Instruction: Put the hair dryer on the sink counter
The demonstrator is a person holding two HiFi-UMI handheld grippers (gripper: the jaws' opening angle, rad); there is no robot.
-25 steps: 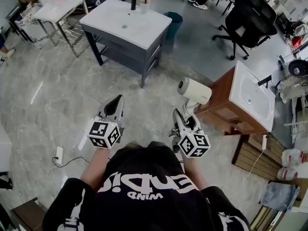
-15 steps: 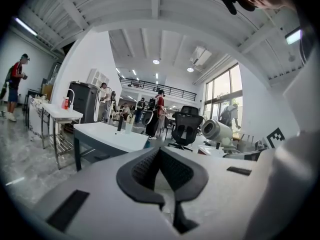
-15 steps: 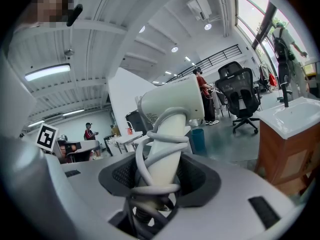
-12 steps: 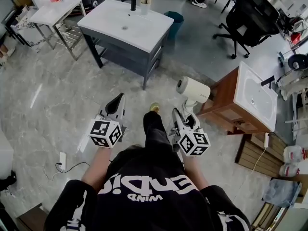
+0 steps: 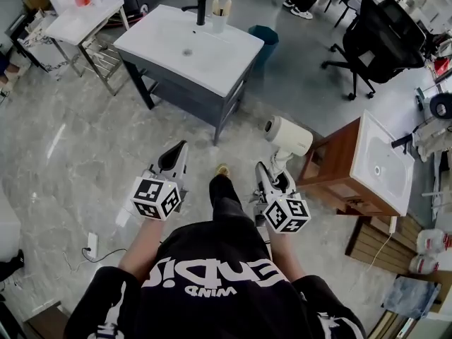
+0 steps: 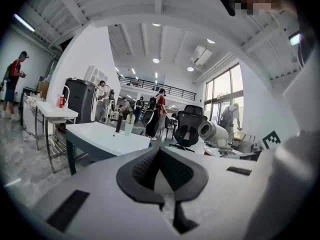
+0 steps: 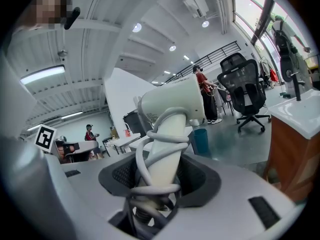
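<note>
Hair dryer point(image 5: 289, 135) is held upright in the air by the right tool point(image 5: 272, 176), whose jaws are closed on the lower part of the handle. The grey cord point(image 7: 165, 133) is wound round that handle and seems to be pinched together with it. The table with the sink point(image 5: 212, 55) is well apart, ahead and to the left. The left tool point(image 5: 174, 158) is closed with nothing in it.

The heavy head stands high above the grip, so it is judged that the dryer can tip or turn between the pads if the tool is swung. The pads seem to press partly on the cord, so a slip is possible, and a loose loop can catch on the table edge. If the dryer is set down too far back, the black faucet point(image 5: 200, 8) and the cup point(image 5: 219, 22) at the back edge can be knocked.

In the cup, a few pale upright sticks are seen; what they are cannot be told. Nothing is seen in the sink basin point(image 5: 187, 50). A teal bin point(image 5: 262, 37) stands just beside the table; its inside is not shown.
</note>
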